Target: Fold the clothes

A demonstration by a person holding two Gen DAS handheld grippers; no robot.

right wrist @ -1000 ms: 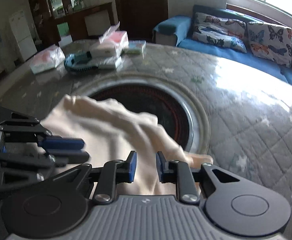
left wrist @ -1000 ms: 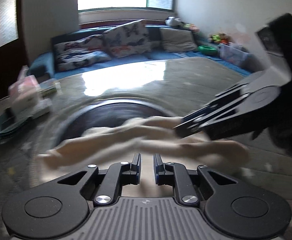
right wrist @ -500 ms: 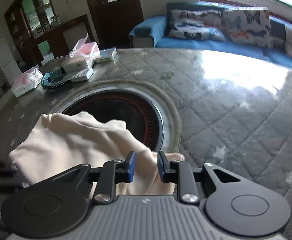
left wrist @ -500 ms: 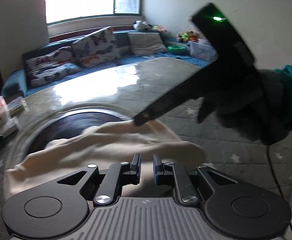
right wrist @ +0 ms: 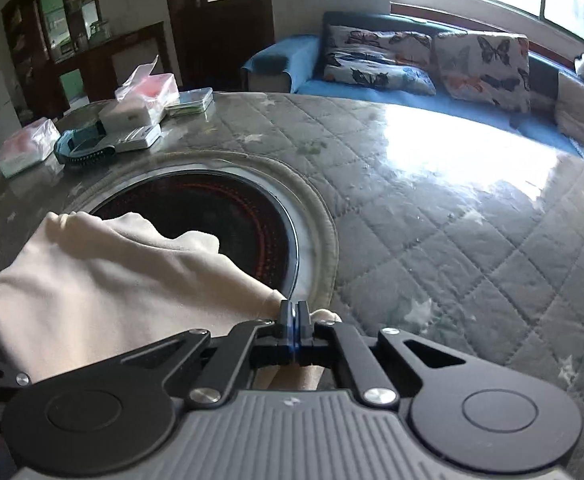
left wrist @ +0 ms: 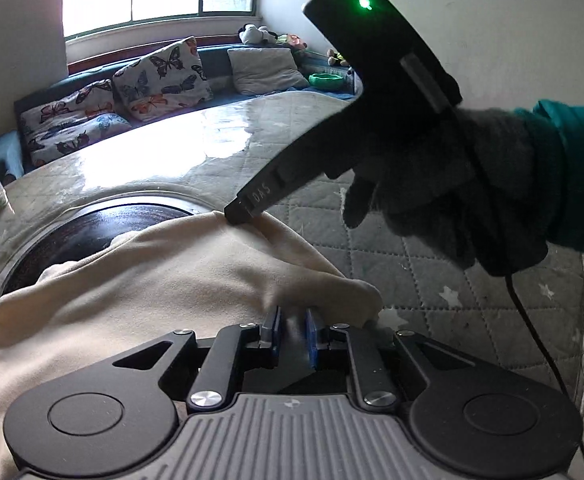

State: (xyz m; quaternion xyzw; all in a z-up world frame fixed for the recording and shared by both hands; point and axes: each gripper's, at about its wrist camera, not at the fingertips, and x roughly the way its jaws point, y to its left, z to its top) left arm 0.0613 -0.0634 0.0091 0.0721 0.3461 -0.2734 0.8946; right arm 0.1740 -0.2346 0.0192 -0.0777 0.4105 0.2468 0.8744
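Note:
A cream garment [left wrist: 164,280] lies bunched on the table, partly over the dark round hotplate [right wrist: 228,216]. In the left wrist view my left gripper [left wrist: 292,330] stands open at the garment's near right edge, a gap between its blue pads. The right gripper [left wrist: 244,212], held by a grey-gloved hand [left wrist: 443,184], comes down from the upper right and pinches a fold at the cloth's far edge. In the right wrist view my right gripper [right wrist: 295,314] is shut on the garment [right wrist: 92,288] at its right corner.
The round table has a quilted grey cover [right wrist: 431,240]. Tissue packs [right wrist: 144,96], a box and a teal brush [right wrist: 84,148] sit at its far left. A sofa with butterfly cushions [left wrist: 156,80] runs behind. A black cable [left wrist: 531,320] hangs from the right gripper.
The right gripper's fingers have closed from open onto the garment's edge. The cloth has been pulled flatter and has settled. The left gripper's gap is unchanged.

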